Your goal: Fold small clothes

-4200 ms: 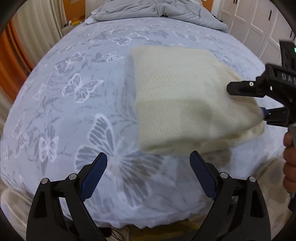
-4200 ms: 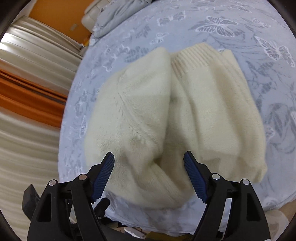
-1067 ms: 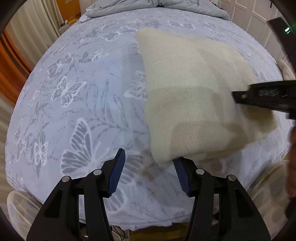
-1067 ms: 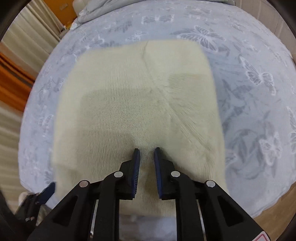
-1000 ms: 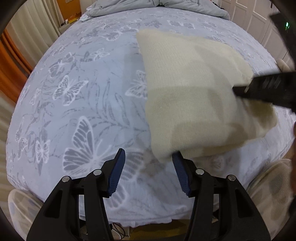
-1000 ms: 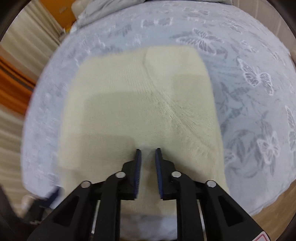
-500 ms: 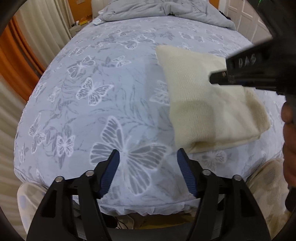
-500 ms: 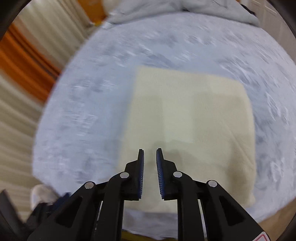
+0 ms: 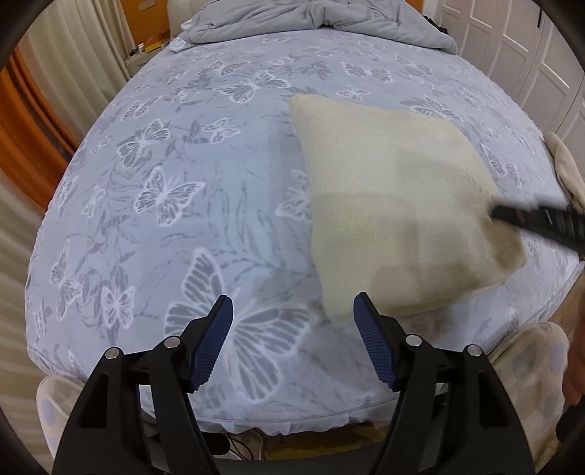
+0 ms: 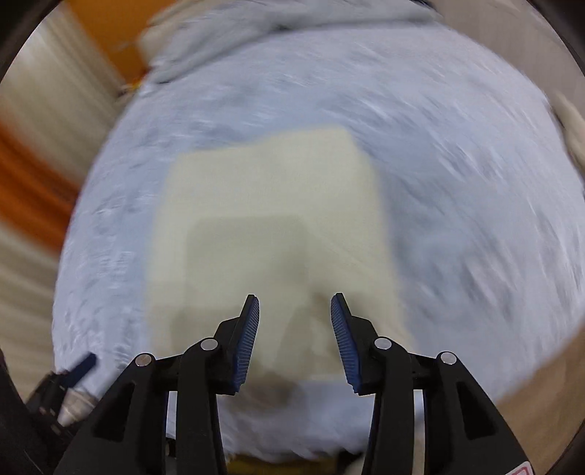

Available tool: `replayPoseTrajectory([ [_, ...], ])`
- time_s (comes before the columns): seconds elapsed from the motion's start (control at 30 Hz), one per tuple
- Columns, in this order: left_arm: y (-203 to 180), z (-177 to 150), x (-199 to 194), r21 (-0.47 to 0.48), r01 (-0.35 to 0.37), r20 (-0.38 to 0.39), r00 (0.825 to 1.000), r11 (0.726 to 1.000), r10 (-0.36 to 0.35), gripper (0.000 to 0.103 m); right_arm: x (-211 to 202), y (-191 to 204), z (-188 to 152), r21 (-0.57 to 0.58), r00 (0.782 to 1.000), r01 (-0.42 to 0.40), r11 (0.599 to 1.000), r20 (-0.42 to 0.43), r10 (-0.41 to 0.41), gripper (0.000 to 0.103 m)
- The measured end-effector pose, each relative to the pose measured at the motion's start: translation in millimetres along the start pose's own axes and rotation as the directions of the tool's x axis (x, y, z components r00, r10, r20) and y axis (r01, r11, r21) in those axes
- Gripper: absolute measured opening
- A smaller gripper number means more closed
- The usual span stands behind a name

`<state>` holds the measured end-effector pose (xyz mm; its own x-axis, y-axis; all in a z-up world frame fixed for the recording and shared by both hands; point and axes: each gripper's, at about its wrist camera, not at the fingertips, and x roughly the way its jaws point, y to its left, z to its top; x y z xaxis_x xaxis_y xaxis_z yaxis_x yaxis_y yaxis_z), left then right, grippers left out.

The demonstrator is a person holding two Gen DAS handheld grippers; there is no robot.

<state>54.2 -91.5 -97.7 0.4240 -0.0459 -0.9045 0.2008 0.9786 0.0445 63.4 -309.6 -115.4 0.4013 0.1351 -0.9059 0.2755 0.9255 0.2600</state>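
One cream knitted garment lies folded into a thick, roughly square pad on the bed, right of centre in the left wrist view and in the middle of the right wrist view, which is badly smeared by motion. Its surface is a fine, fuzzy knit with soft, rounded edges; its near corner comes down close to the right pad of the left gripper without touching it.

Two grippers are in play, each with black arms and ribbed blue pads. The left gripper has its jaws spread wide over bare sheet at the bottom of its frame, holding nothing. The right gripper has its jaws parted too, over the near edge of the garment with cloth showing between the pads; in the left wrist view it comes in as a blurred dark bar at the right edge.

The sheet is pale blue with white and grey butterflies, smooth and flat, with plenty of open surface across the left half. One rumpled grey duvet is heaped at the top. A second cream cloth sits at the right edge. The bed's near edge curves along the bottom.
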Motion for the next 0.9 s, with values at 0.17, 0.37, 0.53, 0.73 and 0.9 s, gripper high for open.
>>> replayPoseTrajectory([
  [0.17,-15,8,10,0.024,0.005,-0.015,1.0,1.0,-0.005,0.067,46,-36,-23,0.024,0.981,0.052,0.998,-0.188,-0.047,0.0],
  [0.37,-24,16,18,0.029,0.02,-0.045,0.999,0.999,-0.019,0.07,41,-40,-18,0.046,0.982,0.009,0.999,-0.189,0.0,0.004],
  [0.53,-6,35,20,-0.09,0.158,-0.047,0.986,0.983,-0.162,0.092,10,-59,-9,0.131,0.986,-0.142,0.981,-0.072,0.152,0.039],
  [0.73,22,61,50,-0.301,0.264,-0.113,0.944,0.916,-0.31,0.093,4,-58,11,0.105,0.996,-0.085,0.991,0.005,0.085,0.067],
  [0.9,25,74,66,-0.32,0.286,-0.106,0.936,0.903,-0.334,0.096,24,-65,39,0.138,0.988,-0.155,0.978,0.018,0.154,0.07],
])
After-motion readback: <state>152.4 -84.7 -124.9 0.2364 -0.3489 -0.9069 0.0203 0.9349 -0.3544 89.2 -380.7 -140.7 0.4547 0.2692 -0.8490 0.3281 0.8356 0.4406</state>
